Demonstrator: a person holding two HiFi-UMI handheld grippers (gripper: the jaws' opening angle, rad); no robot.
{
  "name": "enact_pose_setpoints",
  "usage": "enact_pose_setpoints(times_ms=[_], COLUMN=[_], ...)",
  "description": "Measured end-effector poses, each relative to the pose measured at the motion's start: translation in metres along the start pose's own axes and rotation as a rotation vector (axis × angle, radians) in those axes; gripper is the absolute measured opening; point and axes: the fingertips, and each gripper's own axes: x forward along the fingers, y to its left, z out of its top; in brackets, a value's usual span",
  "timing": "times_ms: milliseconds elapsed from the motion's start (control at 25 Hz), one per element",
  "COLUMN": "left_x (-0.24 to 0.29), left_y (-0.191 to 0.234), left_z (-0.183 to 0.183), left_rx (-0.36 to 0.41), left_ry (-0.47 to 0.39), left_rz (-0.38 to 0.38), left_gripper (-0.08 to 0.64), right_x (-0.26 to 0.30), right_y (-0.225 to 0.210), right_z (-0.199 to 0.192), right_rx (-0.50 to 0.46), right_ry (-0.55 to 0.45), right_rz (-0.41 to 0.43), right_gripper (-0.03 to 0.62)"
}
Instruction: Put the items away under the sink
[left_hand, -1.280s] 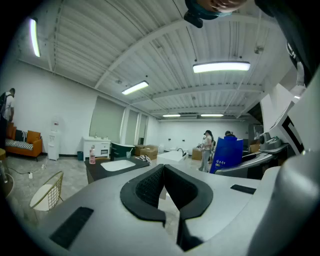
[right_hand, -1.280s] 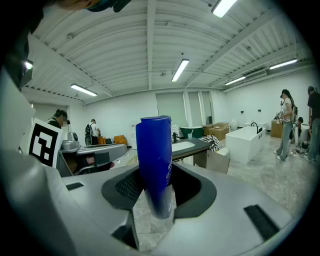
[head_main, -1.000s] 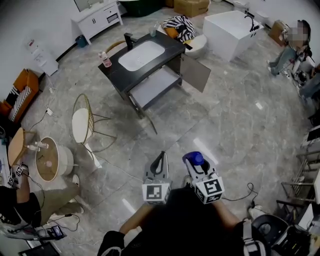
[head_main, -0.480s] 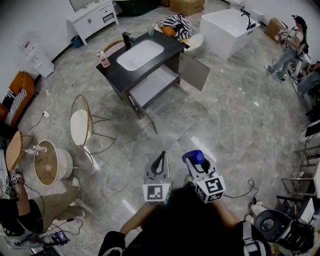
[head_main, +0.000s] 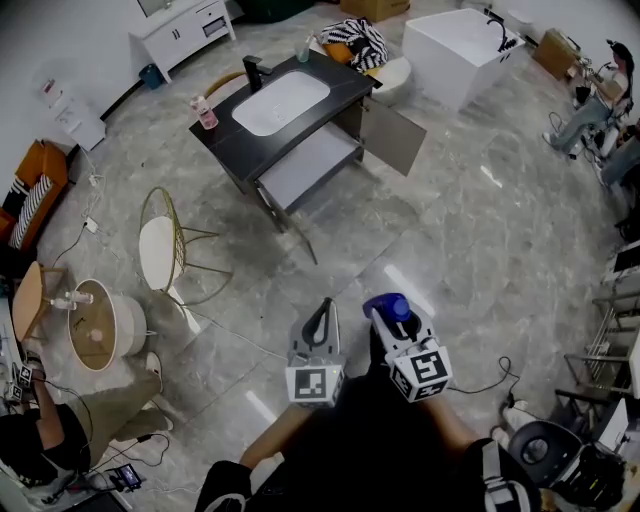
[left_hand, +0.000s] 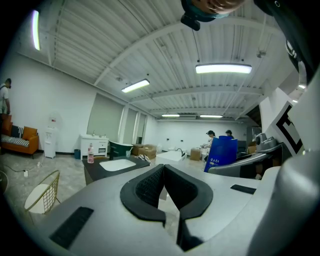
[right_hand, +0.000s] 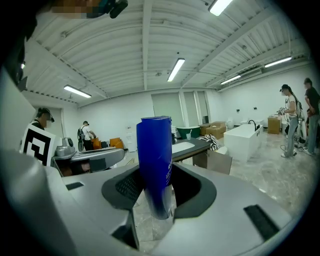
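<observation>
A tall blue bottle stands upright between the jaws of my right gripper, which is shut on it; from the head view the blue bottle shows at the tip of the right gripper. My left gripper is held beside it, shut with nothing between its black pads. The black sink cabinet stands far ahead across the floor, its door swung open and its drawer pulled out. A pink bottle stands on its counter.
A wire chair and a round side table stand to the left on the marble floor. A white bathtub is behind the sink. Cables lie on the floor. People sit at the far right and lower left.
The view has shifted slightly toward the sink cabinet; both grippers stay in the same pose, the right still holding the blue bottle.
</observation>
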Motion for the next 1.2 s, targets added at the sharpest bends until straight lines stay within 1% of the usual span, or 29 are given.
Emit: enact_pose_setpoints(times_ms=[280, 560, 760, 880, 1000, 1120, 1200], left_x=[0.081, 0.188, 0.243, 0.268, 0.284, 0.308, 0.327], left_y=[0.003, -0.016, -0.031, -0.03, -0.021, -0.015, -0.01], left_z=[-0.001, 0.013, 0.02, 0.021, 0.006, 0.007, 0.005], left_rx=[0.008, 0.012, 0.001, 0.004, 0.038, 0.052, 0.038], left_ry=[-0.004, -0.017, -0.02, -0.002, 0.057, 0.06, 0.06], left_rz=[0.065, 0.133, 0.188, 0.215, 0.235, 0.242, 0.24], left_gripper=[0.017, 0.017, 0.017, 0.017, 0.017, 0.017, 0.017], right_x=[0.052, 0.103, 0.131, 0.153, 0.171, 0.19, 0.205], right_y=[-0.072, -0.164, -0.219, -0.246, -0.264, -0.279, -0.288], right_z=[0.022, 0.054, 0.067, 0.076, 0.082, 0.091, 0.095], right_rx=[-0.034, -0.07, -0.076, -0.072, -0.074, -0.07, -0.075], right_ry=[-0.004, 0.009, 0.023, 0.017, 0.014, 0.018, 0.023], right_rz=[0.046, 0.125, 0.18, 0.203, 0.217, 0.229, 0.229], right_gripper=[0.158, 0.158, 0.159, 0.158, 0.158, 0.158, 0.158])
